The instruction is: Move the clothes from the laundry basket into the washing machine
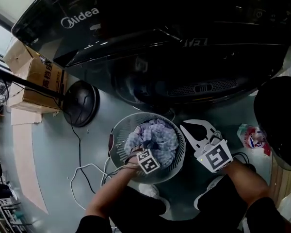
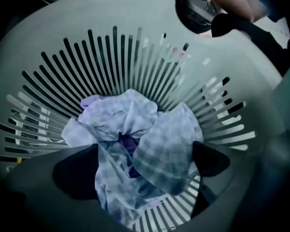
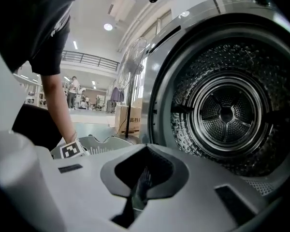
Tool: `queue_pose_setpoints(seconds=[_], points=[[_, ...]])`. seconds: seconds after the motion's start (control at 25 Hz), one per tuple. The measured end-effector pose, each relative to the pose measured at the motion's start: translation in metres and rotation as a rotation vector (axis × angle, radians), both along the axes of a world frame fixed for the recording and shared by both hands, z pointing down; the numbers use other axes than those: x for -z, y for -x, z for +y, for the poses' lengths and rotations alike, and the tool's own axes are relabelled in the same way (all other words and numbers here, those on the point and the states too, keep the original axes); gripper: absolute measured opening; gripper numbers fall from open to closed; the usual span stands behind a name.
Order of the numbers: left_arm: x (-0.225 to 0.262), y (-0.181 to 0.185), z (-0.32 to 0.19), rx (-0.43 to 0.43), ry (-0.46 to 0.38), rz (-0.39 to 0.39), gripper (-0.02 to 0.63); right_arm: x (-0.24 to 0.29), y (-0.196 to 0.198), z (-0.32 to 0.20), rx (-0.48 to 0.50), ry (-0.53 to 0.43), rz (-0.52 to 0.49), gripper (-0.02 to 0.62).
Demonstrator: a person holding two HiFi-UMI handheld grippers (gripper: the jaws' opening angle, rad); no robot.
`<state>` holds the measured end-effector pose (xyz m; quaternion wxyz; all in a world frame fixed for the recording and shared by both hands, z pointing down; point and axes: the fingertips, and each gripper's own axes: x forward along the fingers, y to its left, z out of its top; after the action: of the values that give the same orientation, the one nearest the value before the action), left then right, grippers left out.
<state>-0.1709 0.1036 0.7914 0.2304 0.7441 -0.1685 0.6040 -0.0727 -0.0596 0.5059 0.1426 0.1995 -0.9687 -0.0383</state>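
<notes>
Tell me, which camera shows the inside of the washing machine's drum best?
The right gripper view: it looks straight into the drum, showing its dimpled wall and back. The head view sees the washing machine from above, its opening dark. The left gripper view shows only the laundry basket and clothes.

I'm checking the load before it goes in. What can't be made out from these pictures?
- Left gripper view: the clothes cover the basket floor; how many pieces, unclear.
- Head view: the washing machine opening is too dark to see inside.
- Right gripper view: the drum lower edge is hidden behind the right tongs body.
</notes>
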Motion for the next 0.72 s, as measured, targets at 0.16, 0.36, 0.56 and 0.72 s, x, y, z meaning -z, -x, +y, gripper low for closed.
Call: queue_pose_setpoints(seconds=[0.16, 0.36, 0.56, 0.72], points=[[-0.024, 0.006, -0.013, 0.019, -0.026, -0.043, 0.565, 0.000, 0.003, -0.005, 0.026, -0.040, 0.005, 0.006], [-0.034, -0.002, -0.029, -0.072, -0.084, -0.050, 0.565, -0.002, 0.002, -0.017, 0.002, -0.022, 0.008, 0.006], [-0.047, -0.019, -0.044, -0.186, -0.123, -0.052, 0.565, -0.012, 0.001, -0.020, 0.002, -0.021, 0.002, 0.006], [-0.056, -0.034, -0.050, -0.270, -0.108, -0.050, 0.564, -0.017, -0.003, -0.018, 0.021, -0.028, 0.034, 0.006]])
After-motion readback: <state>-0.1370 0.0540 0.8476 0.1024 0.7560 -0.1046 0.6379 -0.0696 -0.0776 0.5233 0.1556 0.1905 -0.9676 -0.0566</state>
